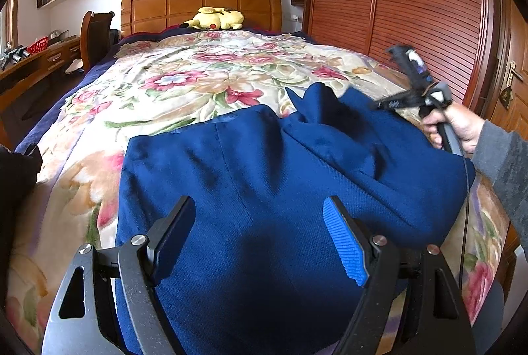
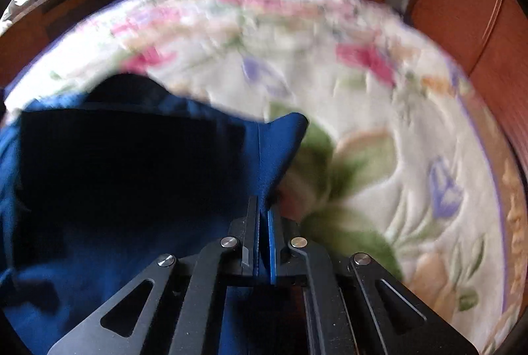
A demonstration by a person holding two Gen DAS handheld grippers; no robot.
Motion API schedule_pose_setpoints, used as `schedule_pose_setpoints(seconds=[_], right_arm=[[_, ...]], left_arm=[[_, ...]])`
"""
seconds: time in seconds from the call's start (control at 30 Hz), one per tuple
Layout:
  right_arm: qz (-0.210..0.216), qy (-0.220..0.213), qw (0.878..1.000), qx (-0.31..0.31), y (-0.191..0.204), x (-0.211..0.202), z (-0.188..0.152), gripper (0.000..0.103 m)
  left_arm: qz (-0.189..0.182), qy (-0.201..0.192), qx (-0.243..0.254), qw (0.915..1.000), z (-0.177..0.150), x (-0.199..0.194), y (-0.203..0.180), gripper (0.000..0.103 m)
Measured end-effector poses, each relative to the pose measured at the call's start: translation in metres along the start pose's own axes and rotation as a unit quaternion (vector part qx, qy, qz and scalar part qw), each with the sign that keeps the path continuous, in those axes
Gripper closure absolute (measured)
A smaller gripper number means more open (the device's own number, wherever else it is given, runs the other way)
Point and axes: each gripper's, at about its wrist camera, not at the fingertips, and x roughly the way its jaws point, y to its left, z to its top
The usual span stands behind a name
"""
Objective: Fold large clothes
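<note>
- Blue garment (image 1: 264, 176) lies spread on the floral bedspread (image 1: 171, 84), near the foot of the bed, one corner rumpled on the right side.
- Right gripper (image 2: 263, 216) pinched tight on a raised fold at the garment's edge; cloth stands up between the jaws.
- Left gripper (image 1: 260, 232) hovers over the near middle of the garment, jaws wide apart, holding nothing.
- Seems the step in hand: carrying the pinched right edge across to make a fold.
- Best to lift only enough to clear the layer below, then sweep across in one level arc.
- Worth checking the pinch catches the whole edge, not just a single layer; hard to tell in the blurred right view.
- Better to press the left gripper down along the intended crease as an anchor.
- Risk: heavy cloth sliding on the plush bedspread and dragging the whole garment sideways.
- Lay the edge down flat before letting go.
</note>
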Motion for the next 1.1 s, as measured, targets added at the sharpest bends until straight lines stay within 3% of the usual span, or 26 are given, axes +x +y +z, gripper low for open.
schedule_pose_setpoints(seconds=[0.13, 0.2, 0.3, 0.33, 0.4, 0.47, 0.5, 0.83, 1.0, 1.1], right_arm=[[-0.046, -0.046, 0.997, 0.029, -0.025, -0.037, 0.0, 0.101], [-0.109, -0.026, 0.991, 0.068, -0.05, -0.044, -0.008, 0.101], [-0.142, 0.002, 0.986, 0.085, -0.072, -0.034, -0.027, 0.101], [-0.138, 0.02, 0.986, 0.091, -0.076, -0.027, -0.034, 0.101], [-0.117, 0.038, 0.987, 0.102, -0.082, -0.022, -0.046, 0.088], [-0.108, 0.029, 0.988, 0.106, -0.084, -0.026, -0.055, 0.059], [-0.099, 0.02, 0.989, 0.108, -0.083, -0.031, -0.061, 0.056], [-0.017, -0.034, 0.995, 0.093, -0.033, -0.119, -0.112, 0.055], [0.027, -0.02, 0.995, 0.091, -0.016, -0.139, -0.148, 0.055], [-0.008, -0.009, 0.997, 0.076, -0.013, -0.137, -0.158, 0.036]], left_arm=[[0.002, 0.001, -0.001, 1.0, -0.001, 0.0, 0.001, 0.022], [0.004, 0.002, -0.002, 1.0, -0.001, 0.0, 0.002, 0.022], [0.004, 0.0, -0.004, 1.0, -0.001, -0.001, 0.004, 0.022], [0.004, 0.0, -0.004, 1.0, -0.001, -0.001, 0.003, 0.022], [0.003, -0.001, -0.004, 1.0, 0.0, -0.001, 0.003, 0.022], [0.001, -0.003, -0.002, 1.0, 0.0, -0.003, 0.002, 0.022], [0.001, -0.004, -0.001, 1.0, 0.0, -0.003, 0.001, 0.022], [0.006, -0.01, -0.003, 0.9999, -0.002, -0.013, 0.006, 0.022], [0.004, -0.01, -0.005, 0.9999, -0.002, -0.014, 0.008, 0.022], [-0.001, -0.013, -0.002, 0.9999, -0.003, -0.016, 0.005, 0.022]])
